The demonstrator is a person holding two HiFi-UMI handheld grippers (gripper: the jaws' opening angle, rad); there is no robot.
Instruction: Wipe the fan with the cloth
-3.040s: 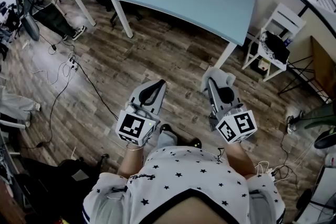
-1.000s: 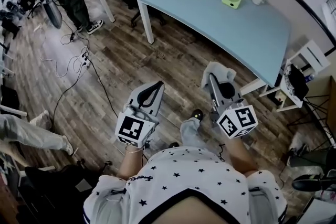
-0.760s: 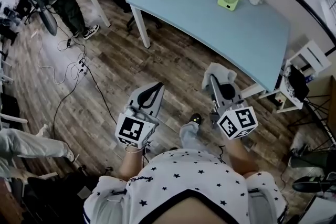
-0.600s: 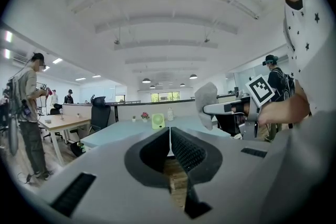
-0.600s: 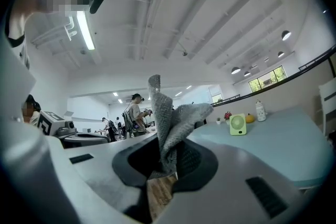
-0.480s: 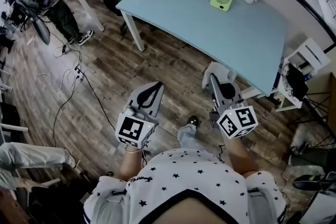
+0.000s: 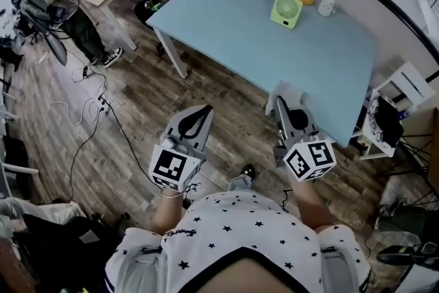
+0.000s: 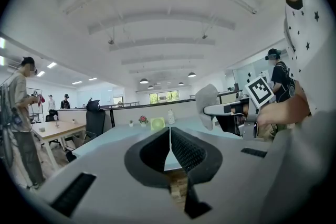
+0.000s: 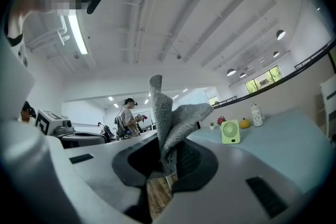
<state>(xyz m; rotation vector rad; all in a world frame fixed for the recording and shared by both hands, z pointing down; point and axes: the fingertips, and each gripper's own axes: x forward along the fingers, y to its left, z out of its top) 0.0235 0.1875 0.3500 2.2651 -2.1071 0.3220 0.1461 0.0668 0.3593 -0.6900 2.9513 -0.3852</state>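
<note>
The right claw (image 9: 167,161) is clamped on the cloth (image 9: 169,113). The left claw (image 8: 169,141) is closed on nothing. The fan (image 7: 286,10) stands on the table (image 7: 254,58), well apart from both.

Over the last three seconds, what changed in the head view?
The person walked towards the blue table; the fan now sits lower and nearer in view. Nothing was taken or released: right gripper still shut on the cloth, left gripper shut, empty.
</note>
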